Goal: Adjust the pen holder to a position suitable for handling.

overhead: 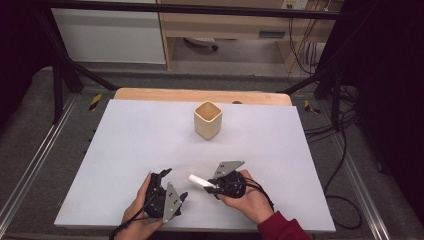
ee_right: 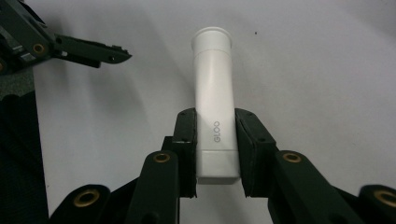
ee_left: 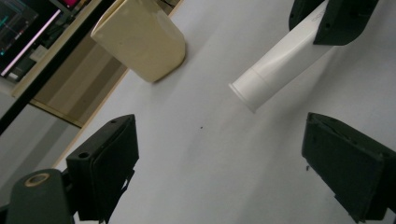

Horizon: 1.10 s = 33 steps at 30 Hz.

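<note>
A white tube (overhead: 199, 180) with a round cap lies level just above the white table (overhead: 125, 150), its flat end clamped in my right gripper (overhead: 212, 186). In the right gripper view the gripper (ee_right: 215, 122) is shut on the tube (ee_right: 214, 74), pads pressing both sides near the printed end, cap pointing away. My left gripper (overhead: 174, 184) is held to the tube's left with its jaws wide apart. In the left gripper view nothing sits between the jaws of that gripper (ee_left: 222, 126); the tube (ee_left: 280, 60) pokes in from the upper right, cap first.
A cream square cup (overhead: 207, 120) stands upright at the table's far middle, also seen as the cup (ee_left: 140, 37) in the left gripper view. A wooden strip (overhead: 200, 95) edges the far side. Cables (overhead: 340, 150) hang off the right side.
</note>
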Each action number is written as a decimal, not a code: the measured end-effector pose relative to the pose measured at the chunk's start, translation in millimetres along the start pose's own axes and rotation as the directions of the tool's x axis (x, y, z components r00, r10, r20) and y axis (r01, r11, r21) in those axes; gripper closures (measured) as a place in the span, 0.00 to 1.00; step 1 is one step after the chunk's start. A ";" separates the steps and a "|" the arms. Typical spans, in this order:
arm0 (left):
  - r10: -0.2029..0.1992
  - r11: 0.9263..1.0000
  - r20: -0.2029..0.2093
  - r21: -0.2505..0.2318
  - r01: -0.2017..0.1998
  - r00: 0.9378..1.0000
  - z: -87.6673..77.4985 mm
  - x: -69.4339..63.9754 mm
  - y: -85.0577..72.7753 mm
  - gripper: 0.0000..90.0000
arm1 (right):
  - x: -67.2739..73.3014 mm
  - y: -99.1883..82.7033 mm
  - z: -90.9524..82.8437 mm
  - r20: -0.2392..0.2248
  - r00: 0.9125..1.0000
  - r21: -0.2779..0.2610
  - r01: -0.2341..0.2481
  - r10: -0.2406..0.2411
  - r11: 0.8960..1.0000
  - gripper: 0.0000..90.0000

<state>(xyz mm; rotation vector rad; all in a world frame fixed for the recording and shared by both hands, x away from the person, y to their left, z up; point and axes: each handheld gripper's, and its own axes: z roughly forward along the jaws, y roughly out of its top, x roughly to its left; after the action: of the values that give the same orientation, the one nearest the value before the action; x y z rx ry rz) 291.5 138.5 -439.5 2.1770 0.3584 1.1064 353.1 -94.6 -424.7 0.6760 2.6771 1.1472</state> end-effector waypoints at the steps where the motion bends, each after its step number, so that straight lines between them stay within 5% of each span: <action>1: 0.015 1.000 -0.003 0.001 -0.015 1.000 -0.4 -1.2 1.1 0.13 | 1.3 1.1 0.1 -0.003 1.000 -0.003 -0.002 0.002 1.000 0.79; 11: 0.147 0.989 -0.043 0.019 -0.146 0.988 -1.7 -13.2 5.0 0.15 | 6.5 3.4 1.3 -0.016 1.000 0.003 -0.001 0.001 1.000 0.79; 25: 0.225 0.974 -0.064 0.049 -0.223 0.972 -0.3 -17.4 5.5 0.17 | 5.8 2.9 2.8 -0.012 1.000 0.013 -0.020 0.020 1.000 0.79; 33: 0.293 0.955 -0.068 0.057 -0.290 0.954 0.9 -22.5 7.1 0.20 | 6.7 3.5 2.6 -0.018 1.000 0.010 -0.024 0.024 1.000 0.79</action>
<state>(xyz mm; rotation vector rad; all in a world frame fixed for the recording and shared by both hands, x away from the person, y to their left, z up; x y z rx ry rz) 278.2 121.4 -449.0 2.2841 0.0958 1.3560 349.1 -87.7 -423.8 0.7045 2.6987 1.1517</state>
